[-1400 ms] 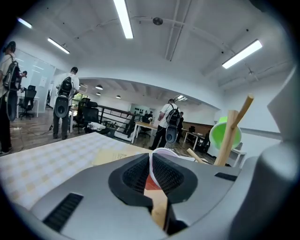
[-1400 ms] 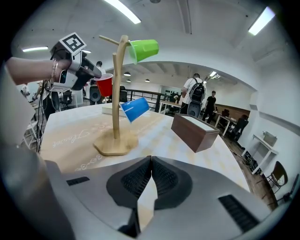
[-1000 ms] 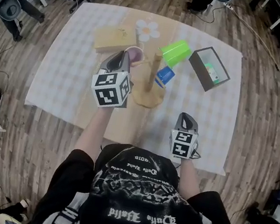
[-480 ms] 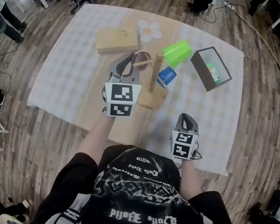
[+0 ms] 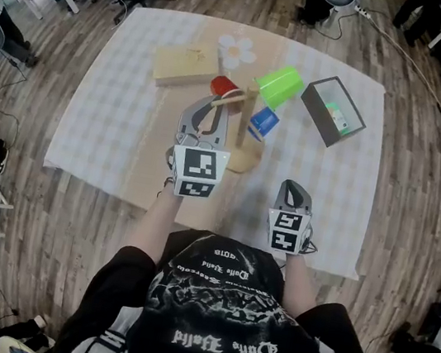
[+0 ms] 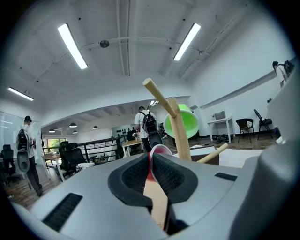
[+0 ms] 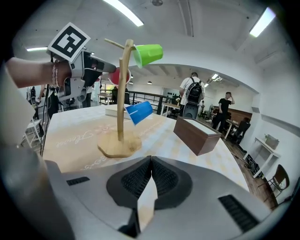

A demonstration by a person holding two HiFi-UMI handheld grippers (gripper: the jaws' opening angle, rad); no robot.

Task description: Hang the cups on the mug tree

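The wooden mug tree (image 5: 244, 121) stands mid-table, with a green cup (image 5: 278, 85) hung high on its right and a blue cup (image 5: 263, 123) lower down. My left gripper (image 5: 208, 111) is raised just left of the post and is shut on the rim of a red cup (image 5: 223, 86), which it holds up against a left peg. In the left gripper view the red cup (image 6: 157, 152) sits pinched between the pads, with the post (image 6: 180, 133) right behind it. My right gripper (image 5: 294, 189) rests low near the front edge, shut and empty (image 7: 150, 160).
A tan flat box (image 5: 187, 65) and a flower-shaped mat (image 5: 236, 50) lie behind the tree. A dark open box (image 5: 332, 109) sits to the right. The checked tablecloth (image 5: 106, 110) covers the table. Office chairs and people stand around it.
My left gripper has swung right and in toward the tree with the red cup, which now sits by the left peg. The right gripper has stayed put.
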